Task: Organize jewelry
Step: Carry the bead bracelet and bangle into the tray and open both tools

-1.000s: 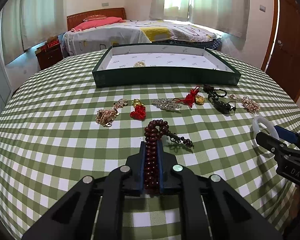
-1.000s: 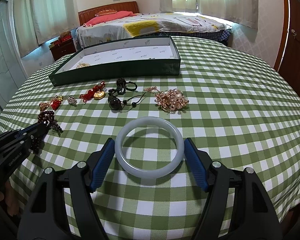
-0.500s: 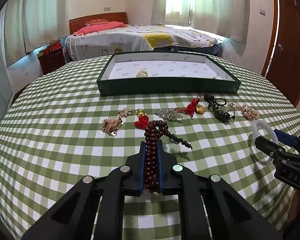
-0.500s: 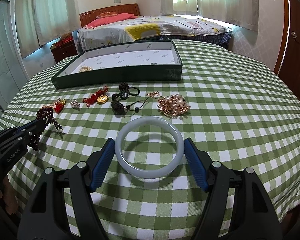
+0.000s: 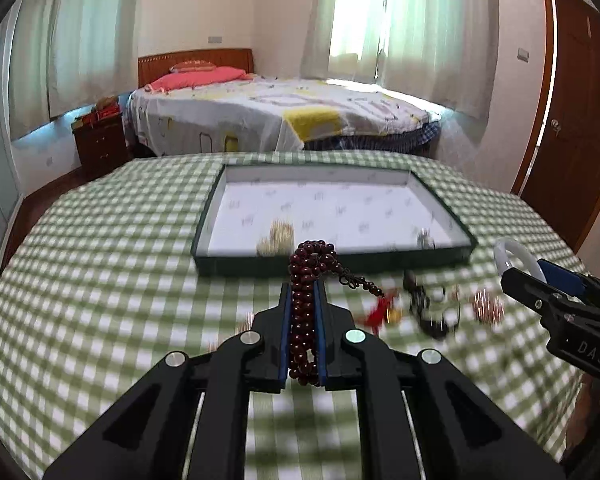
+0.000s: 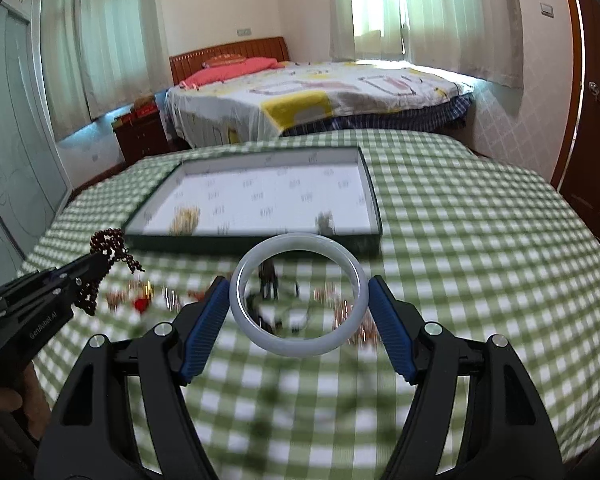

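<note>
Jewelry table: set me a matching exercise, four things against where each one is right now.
Things:
1. dark red bead string
2. white bangle
3. gold piece
4. red tassel charm

Places:
A. lying inside the green tray
B. lying on the checked tablecloth
C. clamped in the left gripper
D. held across its width by the right gripper

Pairs: 1-C, 2-D, 3-A, 4-B

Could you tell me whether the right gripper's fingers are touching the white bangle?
Touching. In the right wrist view, the blue fingers press against both sides of the bangle, which is held up above the tablecloth.
</note>
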